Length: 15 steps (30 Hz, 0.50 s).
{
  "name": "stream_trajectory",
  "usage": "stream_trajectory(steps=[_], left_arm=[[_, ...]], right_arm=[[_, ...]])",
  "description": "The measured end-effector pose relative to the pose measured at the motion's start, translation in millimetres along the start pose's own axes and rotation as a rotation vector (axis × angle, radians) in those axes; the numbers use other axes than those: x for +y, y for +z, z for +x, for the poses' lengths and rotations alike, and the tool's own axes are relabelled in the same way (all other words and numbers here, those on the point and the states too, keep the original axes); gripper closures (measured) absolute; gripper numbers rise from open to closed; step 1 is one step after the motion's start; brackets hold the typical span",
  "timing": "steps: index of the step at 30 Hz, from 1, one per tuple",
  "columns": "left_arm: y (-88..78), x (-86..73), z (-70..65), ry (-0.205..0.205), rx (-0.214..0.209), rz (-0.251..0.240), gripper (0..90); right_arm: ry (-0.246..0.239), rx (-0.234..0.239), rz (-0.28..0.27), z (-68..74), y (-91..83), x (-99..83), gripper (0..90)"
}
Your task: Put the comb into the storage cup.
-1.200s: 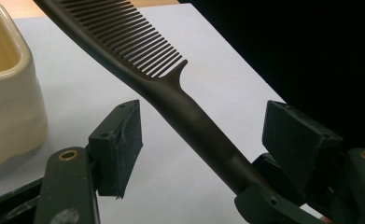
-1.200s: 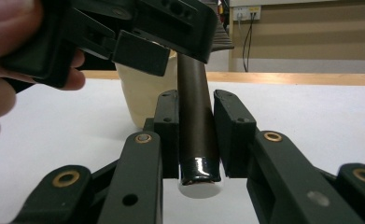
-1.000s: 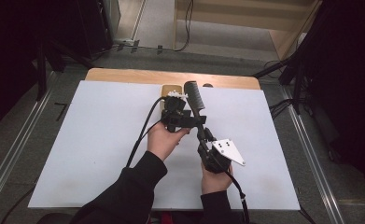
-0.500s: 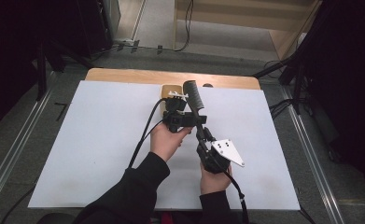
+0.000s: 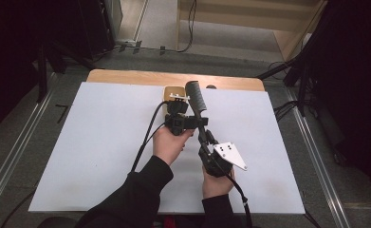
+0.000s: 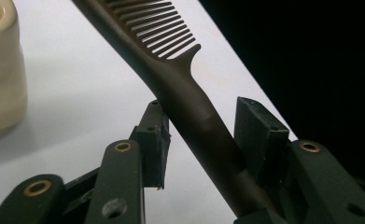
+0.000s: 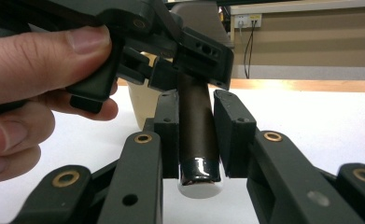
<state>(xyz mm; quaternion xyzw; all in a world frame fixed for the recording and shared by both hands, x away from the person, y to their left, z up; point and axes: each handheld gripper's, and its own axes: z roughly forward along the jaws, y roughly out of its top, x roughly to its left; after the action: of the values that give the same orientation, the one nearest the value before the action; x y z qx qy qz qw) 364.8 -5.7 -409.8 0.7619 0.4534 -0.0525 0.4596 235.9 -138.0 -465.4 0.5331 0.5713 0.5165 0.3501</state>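
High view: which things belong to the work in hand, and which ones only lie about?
In the job: comb; right gripper, shut on its handle; left gripper, jaws just closing around that handle, one pad not yet touching.
Lying about: cream container, untouched; white sheet.

comb (image 6: 189, 107) tip cut off, cup (image 6: 0, 70) cropped

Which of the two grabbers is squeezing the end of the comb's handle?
The right gripper: its pads pinch the comb at the very end of the handle. The left gripper sits higher up, near the teeth, with a gap beside one pad.
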Motion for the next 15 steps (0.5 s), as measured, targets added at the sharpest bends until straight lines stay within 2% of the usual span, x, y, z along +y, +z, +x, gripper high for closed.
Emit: stream_trajectory(steps=[9, 11, 13, 15], left_arm=[[0.5, -1.6, 8.9, -0.058, -0.061, 0.015, 62.2], [-0.3, -2.4, 11.6, -0.074, -0.087, 0.011, 64.1], [-0.6, -3.0, 12.7, -0.094, -0.093, 0.007, 65.4], [-0.6, -3.6, 13.1, -0.095, -0.095, 0.005, 66.2]], right_arm=[[-0.006, 0.004, 0.021, 0.3, 3.0, -2.8, 70.4], [-0.003, 0.008, 0.029, 0.6, 4.1, -4.5, 70.4], [-0.001, 0.012, 0.031, 0.7, 4.5, -4.9, 70.4], [0.005, 0.013, 0.04, 0.8, 5.1, -5.2, 70.4]])
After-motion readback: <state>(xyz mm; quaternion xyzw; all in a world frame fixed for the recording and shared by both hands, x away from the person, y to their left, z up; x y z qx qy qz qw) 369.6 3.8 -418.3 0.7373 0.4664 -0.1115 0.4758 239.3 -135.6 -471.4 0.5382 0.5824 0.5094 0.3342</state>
